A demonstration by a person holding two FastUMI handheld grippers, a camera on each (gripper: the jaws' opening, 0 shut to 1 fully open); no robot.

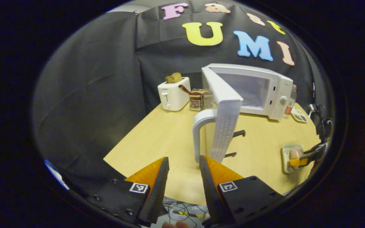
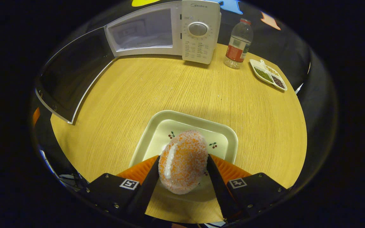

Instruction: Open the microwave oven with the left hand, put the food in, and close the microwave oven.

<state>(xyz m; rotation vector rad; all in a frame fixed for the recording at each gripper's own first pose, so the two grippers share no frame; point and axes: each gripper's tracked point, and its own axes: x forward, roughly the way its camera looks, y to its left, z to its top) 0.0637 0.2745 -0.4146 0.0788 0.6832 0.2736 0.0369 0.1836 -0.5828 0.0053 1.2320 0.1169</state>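
The microwave [image 1: 258,91] stands at the far side of the table [image 1: 169,139] with its door [image 1: 223,123] swung wide. The left gripper [image 1: 184,177] hangs open near the door's handle [image 1: 200,133], empty. The right gripper [image 2: 182,177] clamps the food [image 2: 182,166] over its tray [image 2: 166,126].

The fingers [image 2: 152,183] cover the food's [image 2: 182,164] sides and part of the tray [image 2: 227,133]; the microwave door's [image 2: 71,76] lower corner runs off-frame; the divided dish's [image 2: 268,75] contents are too small to tell.
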